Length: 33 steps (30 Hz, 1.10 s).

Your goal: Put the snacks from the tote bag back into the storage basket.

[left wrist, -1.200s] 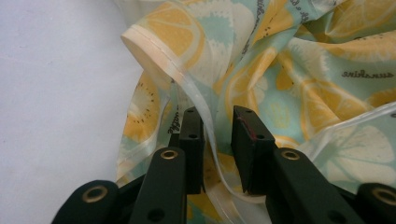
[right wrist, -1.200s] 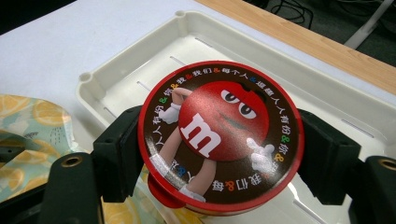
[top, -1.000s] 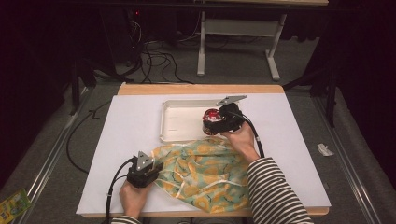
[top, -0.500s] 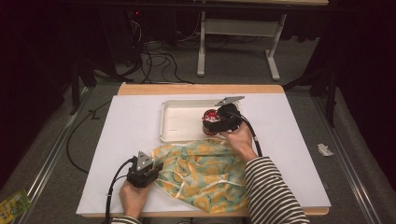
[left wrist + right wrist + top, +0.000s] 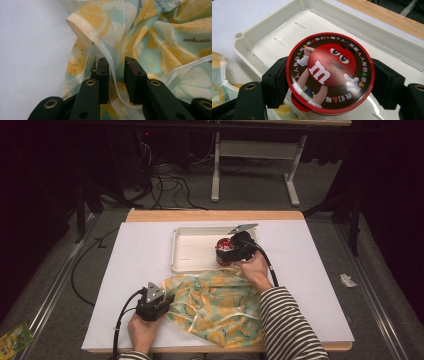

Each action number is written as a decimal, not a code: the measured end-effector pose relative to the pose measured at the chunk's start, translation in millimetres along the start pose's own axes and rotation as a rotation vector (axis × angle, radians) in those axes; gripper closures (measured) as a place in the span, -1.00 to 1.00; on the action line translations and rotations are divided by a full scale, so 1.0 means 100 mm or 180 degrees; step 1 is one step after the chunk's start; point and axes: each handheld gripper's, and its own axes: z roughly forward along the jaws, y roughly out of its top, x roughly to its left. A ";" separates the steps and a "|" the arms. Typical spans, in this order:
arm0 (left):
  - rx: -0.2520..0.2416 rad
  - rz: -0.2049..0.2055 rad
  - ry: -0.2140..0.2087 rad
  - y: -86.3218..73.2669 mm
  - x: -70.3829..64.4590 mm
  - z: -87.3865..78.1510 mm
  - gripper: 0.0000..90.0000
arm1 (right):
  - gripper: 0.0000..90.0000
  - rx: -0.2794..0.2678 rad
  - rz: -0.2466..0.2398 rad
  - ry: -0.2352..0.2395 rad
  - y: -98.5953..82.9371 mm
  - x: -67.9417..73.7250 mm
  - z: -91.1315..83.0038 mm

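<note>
Right tongs [image 5: 329,82] clamped on red M&M's tin [image 5: 330,73] with Chinese lettering; left tongs [image 5: 117,80] parted around "sunshine" cloth [image 5: 160,37].

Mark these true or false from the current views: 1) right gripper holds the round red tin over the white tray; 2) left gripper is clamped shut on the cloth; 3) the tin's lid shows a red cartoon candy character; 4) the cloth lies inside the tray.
1) True. The right gripper has a jaw on each side of the round red tin, above the white tray.
2) False. The left gripper stands open, with the cloth and its pale ribbon between the jaws.
3) True.
4) False. The cloth lies on the table, on the person's side of the tray, its edge at the tray's near rim.
</note>
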 end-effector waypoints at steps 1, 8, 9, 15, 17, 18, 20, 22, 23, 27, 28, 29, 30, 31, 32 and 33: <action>-0.0001 0.0000 0.0001 0.00 0.00 0.00 0.65 | -0.43 0.0003 0.0016 -0.0006 0.00 0.00 0.01; -0.0004 0.0000 0.0002 0.00 0.00 0.00 0.65 | -0.43 0.0020 0.0009 -0.0003 -0.01 -0.02 0.05; -0.0004 -0.0001 0.0003 0.00 0.00 0.00 0.65 | -0.43 0.0029 0.0019 -0.0002 -0.01 -0.02 0.05; -0.0003 -0.0002 0.0000 0.00 0.00 0.00 0.65 | -0.43 0.0047 0.0019 -0.0003 -0.02 -0.03 0.08; 0.0000 -0.0003 -0.0001 0.00 0.00 0.00 0.65 | -0.43 0.0052 0.0032 -0.0002 -0.02 -0.03 0.09; -0.0001 -0.0002 -0.0001 0.00 0.00 0.00 0.65 | -0.43 0.0063 0.0041 -0.0003 -0.02 -0.03 0.09; 0.0000 -0.0003 -0.0002 0.00 0.00 0.00 0.65 | -0.43 0.0078 0.0058 -0.0001 -0.02 -0.04 0.10; 0.0002 -0.0003 -0.0002 0.00 0.00 0.00 0.65 | -0.43 0.0075 0.0051 -0.0006 -0.03 -0.04 0.12; 0.0002 -0.0005 -0.0001 0.00 0.00 0.00 0.65 | -0.43 0.0073 0.0051 -0.0015 -0.03 -0.05 0.12; 0.0015 -0.0006 -0.0003 0.00 0.00 0.00 0.65 | -0.43 0.0087 0.0074 -0.0004 -0.03 -0.05 0.14; 0.0016 -0.0006 -0.0002 0.00 0.00 0.00 0.65 | -0.43 0.0080 0.0066 0.0003 -0.03 -0.06 0.14; 0.0016 -0.0005 -0.0002 0.00 0.00 0.00 0.65 | -0.43 0.0085 0.0060 0.0006 -0.03 -0.06 0.15; 0.0016 -0.0006 -0.0002 0.00 0.00 0.00 0.65 | -0.43 0.0089 0.0074 0.0004 -0.03 -0.06 0.15; 0.0011 -0.0005 0.0001 0.00 0.00 0.00 0.65 | -0.43 0.0089 0.0052 0.0011 -0.03 -0.06 0.16; 0.0012 -0.0004 0.0001 0.00 0.00 0.00 0.65 | -0.43 0.0093 0.0060 0.0010 -0.03 -0.06 0.16; 0.0012 -0.0005 0.0001 0.00 0.00 0.00 0.65 | -0.43 0.0091 0.0049 0.0012 -0.03 -0.06 0.17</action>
